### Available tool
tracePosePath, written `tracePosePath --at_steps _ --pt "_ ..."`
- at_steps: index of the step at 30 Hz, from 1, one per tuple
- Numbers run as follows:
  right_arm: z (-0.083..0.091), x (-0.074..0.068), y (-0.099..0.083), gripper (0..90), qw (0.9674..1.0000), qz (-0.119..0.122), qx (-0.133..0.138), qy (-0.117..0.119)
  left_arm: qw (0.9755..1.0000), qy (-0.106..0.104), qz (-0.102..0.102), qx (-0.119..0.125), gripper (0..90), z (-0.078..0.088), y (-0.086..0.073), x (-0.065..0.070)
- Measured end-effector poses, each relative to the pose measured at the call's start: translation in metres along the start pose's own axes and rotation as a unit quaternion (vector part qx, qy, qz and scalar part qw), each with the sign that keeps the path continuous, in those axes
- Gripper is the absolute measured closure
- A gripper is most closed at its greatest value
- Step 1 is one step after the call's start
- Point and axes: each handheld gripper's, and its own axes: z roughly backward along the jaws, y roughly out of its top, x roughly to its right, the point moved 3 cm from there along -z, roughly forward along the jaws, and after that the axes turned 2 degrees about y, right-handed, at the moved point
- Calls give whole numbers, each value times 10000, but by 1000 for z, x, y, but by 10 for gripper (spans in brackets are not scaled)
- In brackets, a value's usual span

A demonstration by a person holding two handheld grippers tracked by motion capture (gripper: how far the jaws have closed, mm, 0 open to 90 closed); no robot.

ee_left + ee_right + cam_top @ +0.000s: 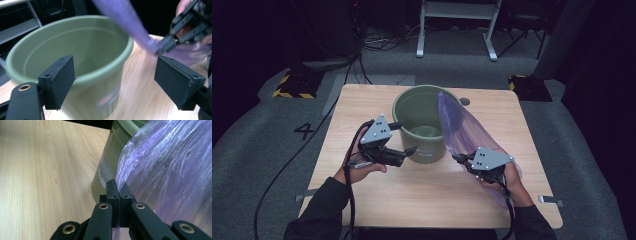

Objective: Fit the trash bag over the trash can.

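I am working over a light wooden tabletop point(377, 195) that stands on grey carpet point(252, 145), in a dark room. On the floor off the tabletop's far left corner sits a black block with yellow-and-black hazard stripes point(292, 85), and a "4" point(304, 131) is marked on the carpet beside the left edge. Past the far edge I see the white legs of a frame point(457, 30), and a second dark block point(529, 86) lies off the far right corner.

My left gripper point(404, 137) hangs over the left half of the tabletop, its jaws standing wide apart and holding nothing; in the left gripper view they frame the near side of the green pot point(419, 122) without touching it. The pot stands upright toward the middle of the far edge.

To the right, a purple plastic bag point(462, 130) stretches from the pot's right rim down toward the near right corner. My right gripper point(460, 160) has its jaws pinched tight on an edge of that bag, just beside the pot's wall, as the right gripper view shows.
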Motion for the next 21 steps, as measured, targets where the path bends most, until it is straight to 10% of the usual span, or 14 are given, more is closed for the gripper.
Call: tracePosePath --at_steps 21 --pt "-5 -2 6 900 9998 195 -93 38 9994 151 198 -258 157 -65 46 -7"
